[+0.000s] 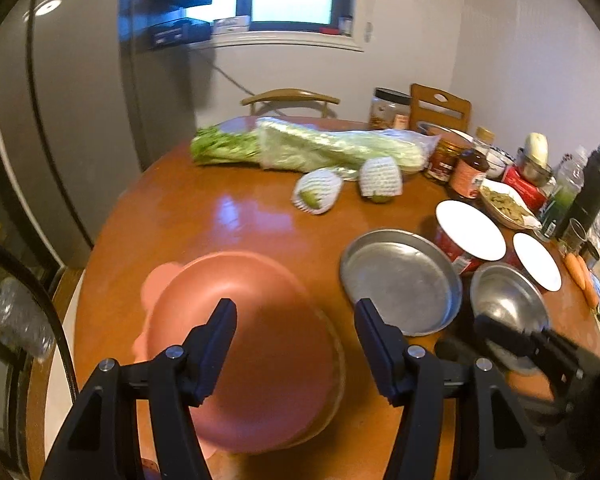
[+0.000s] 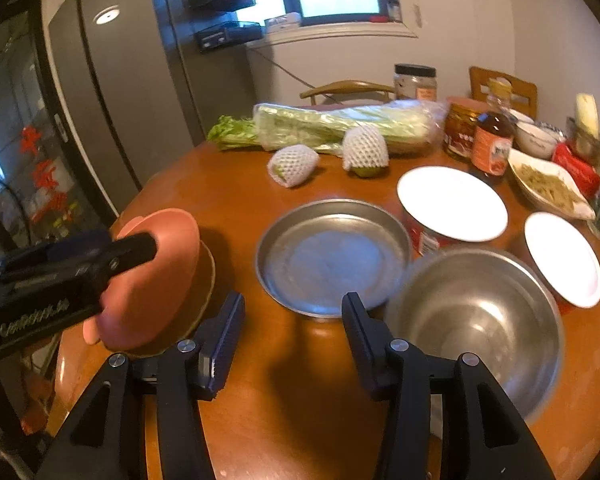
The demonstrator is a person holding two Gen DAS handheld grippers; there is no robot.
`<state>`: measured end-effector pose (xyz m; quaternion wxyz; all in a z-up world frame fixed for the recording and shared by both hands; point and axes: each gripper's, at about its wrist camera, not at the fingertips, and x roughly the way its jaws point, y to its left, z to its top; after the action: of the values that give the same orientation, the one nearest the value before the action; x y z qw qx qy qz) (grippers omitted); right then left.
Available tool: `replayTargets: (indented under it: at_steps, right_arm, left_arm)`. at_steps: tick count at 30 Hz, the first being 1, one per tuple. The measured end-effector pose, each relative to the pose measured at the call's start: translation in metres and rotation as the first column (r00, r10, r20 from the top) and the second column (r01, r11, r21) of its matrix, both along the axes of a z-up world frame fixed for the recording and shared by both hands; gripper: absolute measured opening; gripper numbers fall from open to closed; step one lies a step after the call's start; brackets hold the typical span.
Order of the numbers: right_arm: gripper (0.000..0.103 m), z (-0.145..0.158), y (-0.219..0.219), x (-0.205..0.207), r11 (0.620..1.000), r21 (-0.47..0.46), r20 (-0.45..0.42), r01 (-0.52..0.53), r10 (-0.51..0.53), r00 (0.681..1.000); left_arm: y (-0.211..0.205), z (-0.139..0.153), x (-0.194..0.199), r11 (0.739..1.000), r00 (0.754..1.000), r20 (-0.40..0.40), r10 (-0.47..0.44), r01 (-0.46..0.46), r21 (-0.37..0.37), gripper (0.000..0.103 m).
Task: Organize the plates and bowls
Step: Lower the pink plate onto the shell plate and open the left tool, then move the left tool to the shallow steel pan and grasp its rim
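An upturned pink bowl rests on a tan plate at the table's near left. My left gripper hangs open just above it, its pads clear of the bowl. One of its fingers shows over the pink bowl in the right wrist view. A shallow steel plate sits mid-table, and a steel bowl stands beside it on the right. My right gripper is open over bare table left of the steel bowl, holding nothing. Two red bowls with white insides stand behind.
A bagged cabbage and two net-wrapped fruits lie at the back. Jars, sauce bottles, a dish of food, a black flask and carrots crowd the right edge. A fridge stands left, chairs behind.
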<state>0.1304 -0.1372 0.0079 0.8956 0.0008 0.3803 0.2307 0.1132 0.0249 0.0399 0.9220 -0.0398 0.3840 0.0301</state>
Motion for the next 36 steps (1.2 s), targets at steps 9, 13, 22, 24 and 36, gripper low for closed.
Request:
replayTargets:
  at_steps: [9, 13, 22, 24, 36]
  right_arm:
    - [0.052, -0.016, -0.011, -0.006, 0.998, 0.039, -0.083, 0.048, -0.045, 0.996]
    - [0.053, -0.025, -0.012, -0.001, 0.994, 0.059, -0.125, 0.092, -0.084, 0.989]
    - [0.054, -0.024, -0.002, 0.008, 0.988, 0.066, -0.138, 0.143, -0.133, 0.981]
    - [0.054, -0.024, 0.002, 0.012, 0.986, 0.048, -0.144, 0.158, -0.149, 0.978]
    - [0.054, -0.008, 0.003, 0.035, 0.974, -0.035, -0.069, 0.222, -0.224, 0.972]
  left_arm:
    - [-0.02, -0.002, 0.045, 0.998, 0.996, -0.055, -0.063, 0.063, 0.005, 0.069]
    - [-0.025, -0.008, 0.067, 0.996, 0.992, -0.089, -0.089, 0.09, 0.009, 0.069]
    - [-0.035, -0.02, 0.107, 0.989, 0.98, -0.142, -0.137, 0.142, 0.03, 0.069]
    - [-0.037, -0.023, 0.112, 0.987, 0.976, -0.157, -0.152, 0.159, 0.03, 0.069]
    - [-0.036, -0.041, 0.132, 0.982, 0.957, -0.221, -0.188, 0.191, -0.011, 0.065]
